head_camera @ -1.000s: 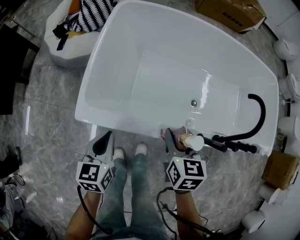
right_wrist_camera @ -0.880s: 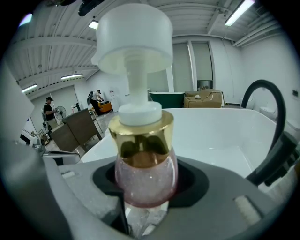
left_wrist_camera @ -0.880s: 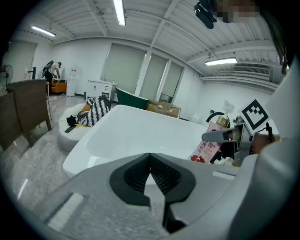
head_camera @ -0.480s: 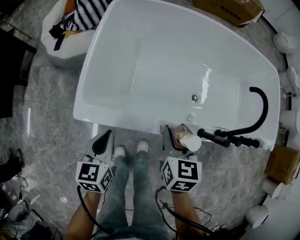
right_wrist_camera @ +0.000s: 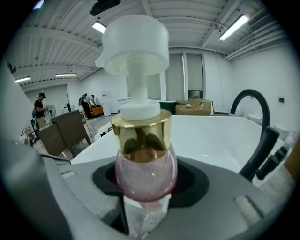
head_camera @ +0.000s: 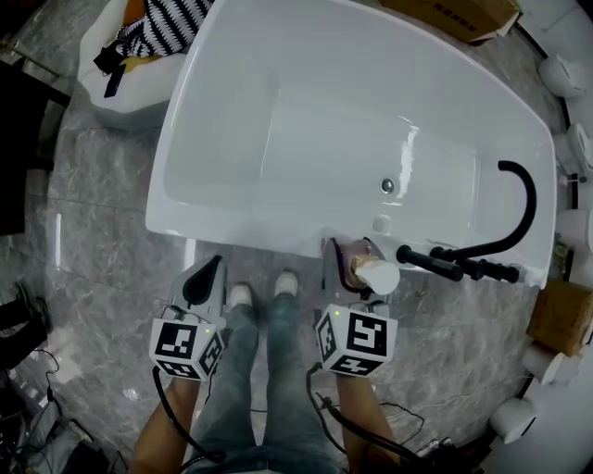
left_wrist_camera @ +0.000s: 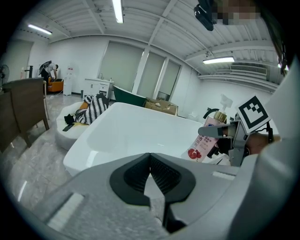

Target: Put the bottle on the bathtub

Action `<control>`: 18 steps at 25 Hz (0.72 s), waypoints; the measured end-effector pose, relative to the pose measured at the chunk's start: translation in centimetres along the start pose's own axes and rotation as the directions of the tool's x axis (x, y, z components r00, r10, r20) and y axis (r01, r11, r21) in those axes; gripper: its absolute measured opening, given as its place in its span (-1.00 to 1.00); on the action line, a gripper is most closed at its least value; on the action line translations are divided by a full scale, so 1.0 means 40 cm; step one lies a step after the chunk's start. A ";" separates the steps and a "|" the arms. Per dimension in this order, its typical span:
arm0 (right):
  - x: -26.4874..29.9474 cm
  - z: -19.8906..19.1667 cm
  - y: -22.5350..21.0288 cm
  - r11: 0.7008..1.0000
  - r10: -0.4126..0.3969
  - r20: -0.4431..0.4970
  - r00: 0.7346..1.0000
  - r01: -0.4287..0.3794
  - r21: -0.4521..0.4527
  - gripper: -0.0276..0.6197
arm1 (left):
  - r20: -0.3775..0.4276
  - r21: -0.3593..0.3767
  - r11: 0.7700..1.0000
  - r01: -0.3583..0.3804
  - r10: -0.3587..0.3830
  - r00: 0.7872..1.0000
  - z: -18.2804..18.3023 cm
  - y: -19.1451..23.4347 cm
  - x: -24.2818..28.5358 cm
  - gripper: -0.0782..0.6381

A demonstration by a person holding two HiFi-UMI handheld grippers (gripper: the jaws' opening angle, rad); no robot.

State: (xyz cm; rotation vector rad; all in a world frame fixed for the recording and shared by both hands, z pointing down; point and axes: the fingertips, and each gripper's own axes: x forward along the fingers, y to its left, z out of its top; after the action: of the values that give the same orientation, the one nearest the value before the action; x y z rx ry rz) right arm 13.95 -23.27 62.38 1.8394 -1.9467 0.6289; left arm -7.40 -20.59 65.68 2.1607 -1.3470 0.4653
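Observation:
My right gripper [head_camera: 347, 267] is shut on a pink pump bottle [right_wrist_camera: 145, 169] with a gold collar and a white pump head [head_camera: 377, 275]. The bottle [left_wrist_camera: 204, 139] stands upright in the jaws, right at the near rim of the white bathtub [head_camera: 232, 227]; whether its base touches the rim is hidden. The bathtub [right_wrist_camera: 211, 133] stretches away behind the bottle. My left gripper [head_camera: 206, 280] hangs over the floor just short of the tub's near edge, shut with nothing in it [left_wrist_camera: 151, 183].
A black curved faucet [head_camera: 517, 205] with a black handle bar [head_camera: 454, 265] sits on the tub's right end, close beside the bottle. A white seat with striped cloth [head_camera: 157, 32] stands at far left. Cardboard boxes [head_camera: 463, 11] lie beyond the tub. My feet [head_camera: 264, 292] stand between the grippers.
The right gripper with the bottle has drifted slightly left along the near rim, away from the black handle bar. The left gripper has stayed put.

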 end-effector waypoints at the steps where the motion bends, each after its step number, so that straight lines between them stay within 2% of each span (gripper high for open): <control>1: 0.000 -0.001 0.000 1.000 -0.007 0.004 1.000 0.007 0.002 -0.22 | -0.001 0.002 1.000 0.002 -0.002 1.000 -0.002 0.001 -0.002 -0.76; 18: -0.005 -0.001 -0.004 0.995 -0.093 0.042 0.995 0.091 0.042 -0.22 | -0.026 0.022 0.997 0.079 -0.078 0.997 -0.027 -0.021 -0.013 -0.76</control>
State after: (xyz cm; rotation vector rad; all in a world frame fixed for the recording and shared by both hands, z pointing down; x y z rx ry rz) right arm 14.12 -23.09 62.31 1.9711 -1.8768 0.6070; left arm -6.86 -19.26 66.05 2.2100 -1.2439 0.4777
